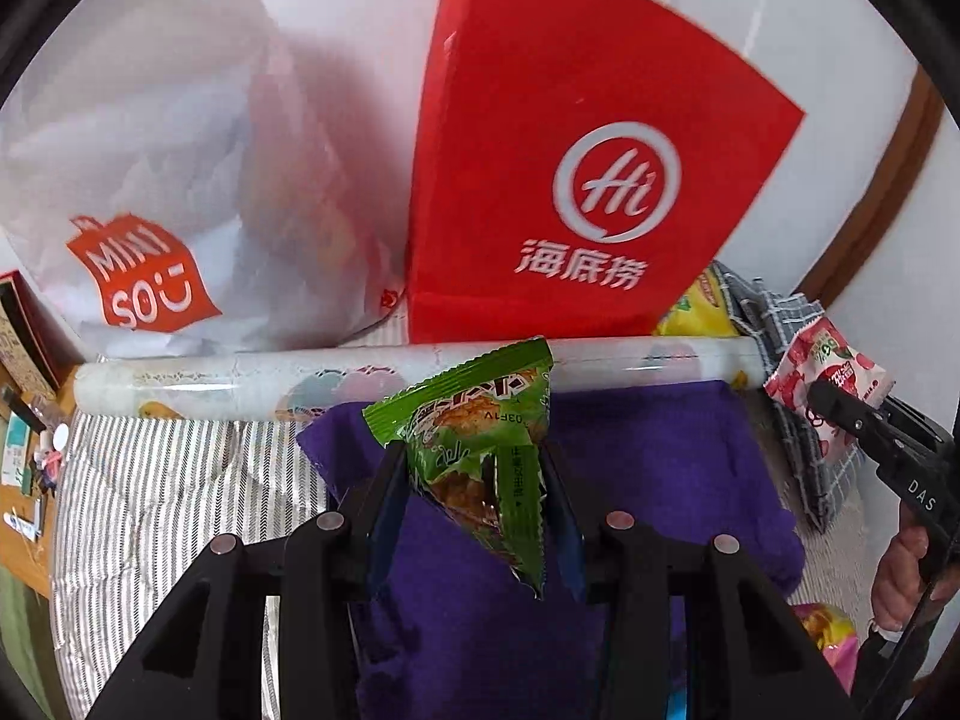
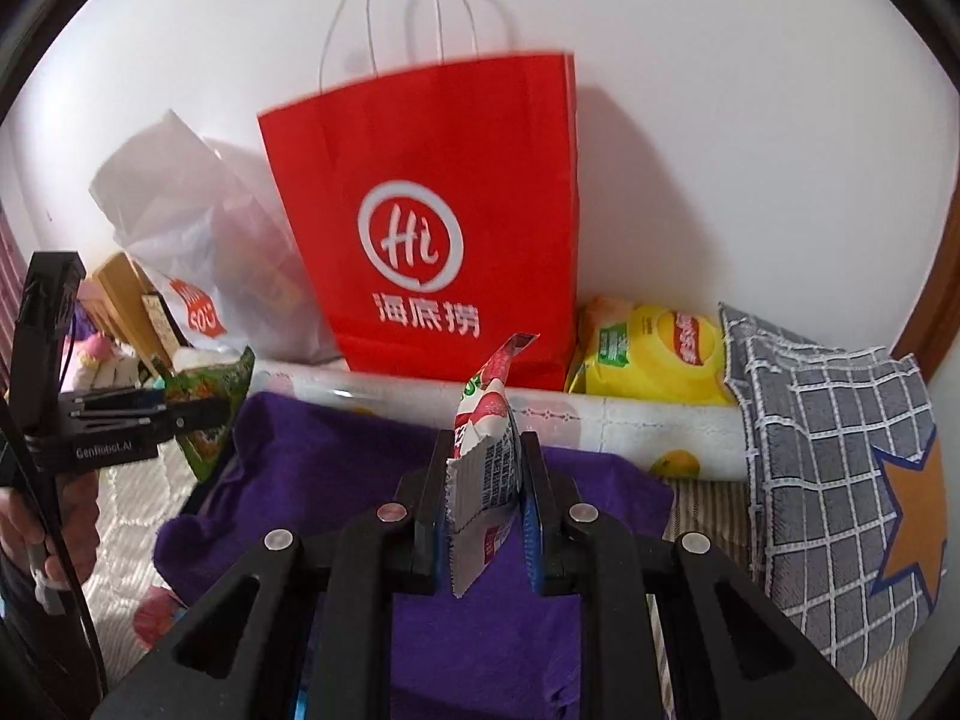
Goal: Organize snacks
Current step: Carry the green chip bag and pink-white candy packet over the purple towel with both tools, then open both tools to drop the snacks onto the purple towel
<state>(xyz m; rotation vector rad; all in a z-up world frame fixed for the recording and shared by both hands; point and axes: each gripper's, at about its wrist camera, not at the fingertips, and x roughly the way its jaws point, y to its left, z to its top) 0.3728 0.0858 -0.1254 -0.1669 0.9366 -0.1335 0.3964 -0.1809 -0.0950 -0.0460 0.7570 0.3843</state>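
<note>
Left wrist view: left gripper (image 1: 474, 468) has its jaws pinching the green snack pack (image 1: 480, 444), long axis running away from the camera toward the red paper bag (image 1: 576, 168) dead ahead.

Right wrist view: right gripper (image 2: 485, 468) jaws clamp the red-and-white snack pack (image 2: 486, 432) edge-on, upright. Red bag sits straight ahead past the purple cloth (image 2: 372, 480); both hands look about equally near, held level above the bed.

Red paper bag (image 2: 432, 228), purple cloth (image 1: 660, 480), green snack packet (image 1: 480, 438), grey checked pillow (image 2: 840, 480).
</note>
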